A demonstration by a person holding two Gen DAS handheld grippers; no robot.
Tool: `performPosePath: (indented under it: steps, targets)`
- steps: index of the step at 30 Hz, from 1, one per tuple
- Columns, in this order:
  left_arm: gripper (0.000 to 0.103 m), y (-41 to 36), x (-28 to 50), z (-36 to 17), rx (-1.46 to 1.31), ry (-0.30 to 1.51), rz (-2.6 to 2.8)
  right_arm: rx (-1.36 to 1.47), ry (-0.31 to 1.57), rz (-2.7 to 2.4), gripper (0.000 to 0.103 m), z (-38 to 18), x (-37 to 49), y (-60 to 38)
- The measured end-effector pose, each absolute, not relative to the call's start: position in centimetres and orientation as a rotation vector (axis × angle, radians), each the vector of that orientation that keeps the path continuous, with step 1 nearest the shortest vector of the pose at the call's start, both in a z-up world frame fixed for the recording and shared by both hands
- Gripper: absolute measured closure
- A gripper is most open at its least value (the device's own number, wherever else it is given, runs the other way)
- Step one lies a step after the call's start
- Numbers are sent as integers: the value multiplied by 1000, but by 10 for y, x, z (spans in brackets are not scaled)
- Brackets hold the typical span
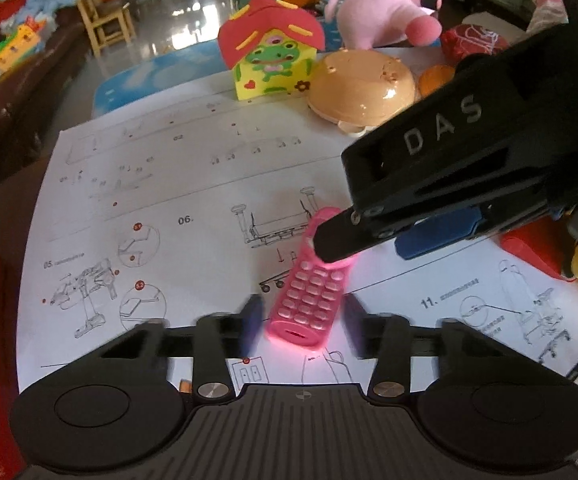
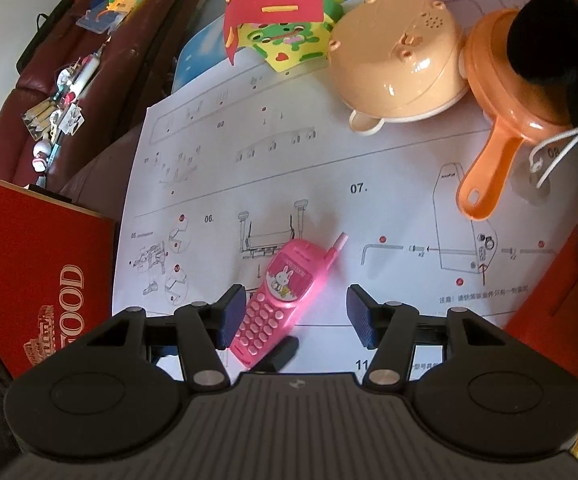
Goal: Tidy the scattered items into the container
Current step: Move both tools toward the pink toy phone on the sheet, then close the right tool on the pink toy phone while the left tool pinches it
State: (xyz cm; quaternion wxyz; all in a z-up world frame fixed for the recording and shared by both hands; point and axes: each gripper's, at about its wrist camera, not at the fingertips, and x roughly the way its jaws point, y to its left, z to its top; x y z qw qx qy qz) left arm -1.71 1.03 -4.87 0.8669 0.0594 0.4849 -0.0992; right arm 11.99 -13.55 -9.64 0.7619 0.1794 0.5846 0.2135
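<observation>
Left wrist view: the left gripper (image 1: 303, 320) points down at a printed instruction sheet (image 1: 193, 184) spread over the counter. The pink toy phone (image 1: 309, 296) lies flat on that sheet at 6 o'clock, keypad up, right between the left fingers (image 1: 254, 320). The pads are motion-blurred and sit right beside the phone's sides; I cannot tell whether they actually press on it. At 3 o'clock the right gripper (image 1: 331, 246) reaches in, with one black finger tip over the phone's top end. At 12 o'clock stand a foam frog house (image 1: 269, 52), then a tan dome toy (image 1: 361, 88), with a pink plush (image 1: 389, 8) behind them. Right wrist view: a red GOOD box (image 2: 37, 280) sits at 9 o'clock, off the sheet's edge. The phone is at 6 o'clock, tilted with its antenna toward 1 o'clock. The right fingers (image 2: 363, 316) are released and spread: one pad is just beside the keypad end, the other well clear. A dark tip of the left gripper shows at the phone's bottom end. An orange toy pan (image 2: 501, 92) is at 2 o'clock, with a black plush (image 2: 561, 60) partly over it.
</observation>
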Motion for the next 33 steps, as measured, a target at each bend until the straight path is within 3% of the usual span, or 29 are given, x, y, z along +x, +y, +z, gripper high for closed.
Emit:
performPosePath:
  steps: [5,17,19,21,24,25,26,33]
  targets:
    - [71,18,-20,-46,44,1048,-239,406,1262,467,37,-99,116,-138]
    - [71,20,-30,-45,-58,1088,-334,420,1256,487,40,-104,113,-128]
    - [68,21,-32,-45,-59,1092,-336,389,1254,478,48,-102,112,-123]
    - [49,18,-34,-44,-37,1091,-330,377,1266,464,74,-103,111,-123]
    - [48,10,-41,-45,34,1067,-317,440,1305,479,79,-108,109,-126]
    - [62,7,-43,-44,53,1060,-310,440,1306,476,79,-108,108,-126]
    - [65,6,-44,-45,66,1057,-303,435,1302,475,77,-107,106,-125]
    - [68,33,-44,-45,-117,1094,-335,465,1290,481,75,-101,104,-136]
